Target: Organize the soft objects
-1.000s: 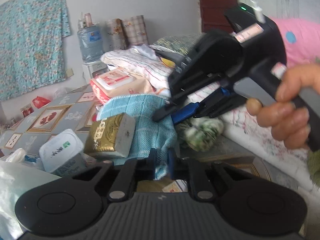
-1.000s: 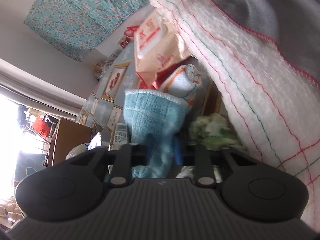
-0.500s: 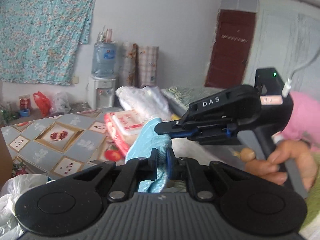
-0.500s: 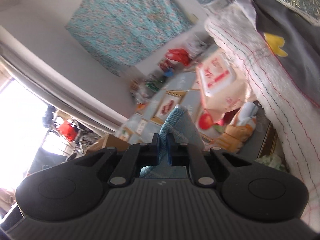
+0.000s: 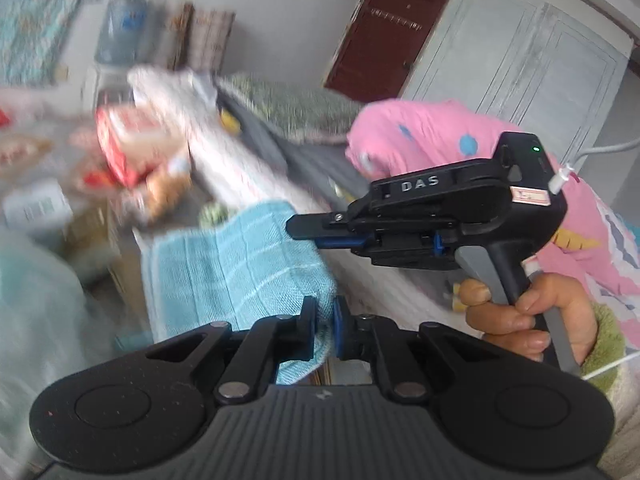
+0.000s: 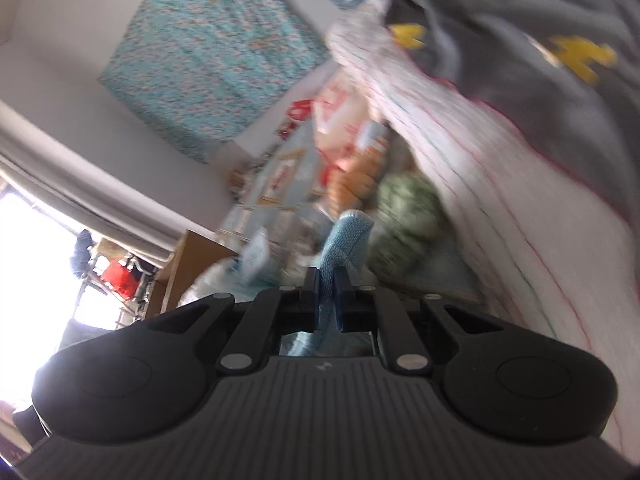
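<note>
Swung round within the last half second, away from the floral hanging and toward the red-brown door (image 5: 390,28) and pale wardrobe (image 5: 516,60); background smeared, so mid-carry. Spread wider than before between the two grippers: light blue woven cloth (image 5: 240,268), off the bed (image 5: 256,168), one edge in each. Left gripper (image 5: 323,328) jaws clamped on its lower edge; right gripper (image 6: 326,298) jaws pinched on another fold. Judged: cloth being stretched for folding. Below, cluttered patterned floor (image 6: 276,184) beside the bed's quilted white edge.
</note>
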The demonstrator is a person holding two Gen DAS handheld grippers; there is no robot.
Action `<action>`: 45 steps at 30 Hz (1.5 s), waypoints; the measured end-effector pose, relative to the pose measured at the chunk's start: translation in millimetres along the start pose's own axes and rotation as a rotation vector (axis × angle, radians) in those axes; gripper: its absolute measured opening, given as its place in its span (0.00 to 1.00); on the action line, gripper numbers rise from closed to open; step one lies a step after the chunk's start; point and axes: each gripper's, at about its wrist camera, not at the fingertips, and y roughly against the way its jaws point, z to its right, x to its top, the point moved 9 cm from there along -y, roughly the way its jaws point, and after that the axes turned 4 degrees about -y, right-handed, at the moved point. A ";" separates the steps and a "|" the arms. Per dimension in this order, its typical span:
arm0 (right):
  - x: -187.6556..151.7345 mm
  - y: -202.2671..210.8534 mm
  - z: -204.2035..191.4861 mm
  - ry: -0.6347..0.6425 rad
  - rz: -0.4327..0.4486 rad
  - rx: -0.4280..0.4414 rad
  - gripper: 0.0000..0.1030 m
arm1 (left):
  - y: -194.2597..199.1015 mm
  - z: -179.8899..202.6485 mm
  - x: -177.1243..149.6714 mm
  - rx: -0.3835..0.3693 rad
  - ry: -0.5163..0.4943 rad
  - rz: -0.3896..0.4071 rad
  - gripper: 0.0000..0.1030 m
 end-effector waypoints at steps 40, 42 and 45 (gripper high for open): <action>-27.9 -104.2 -50.7 0.124 -0.253 0.007 0.33 | -2.8 -49.8 -14.8 0.136 -0.003 -0.035 0.46; -22.8 -92.7 -52.6 0.124 -0.223 0.022 0.38 | -8.3 -55.1 -19.3 0.147 0.018 -0.057 0.49; -10.8 -72.4 -50.8 0.141 -0.145 0.003 0.46 | -11.5 -58.5 -23.9 0.173 0.009 -0.070 0.54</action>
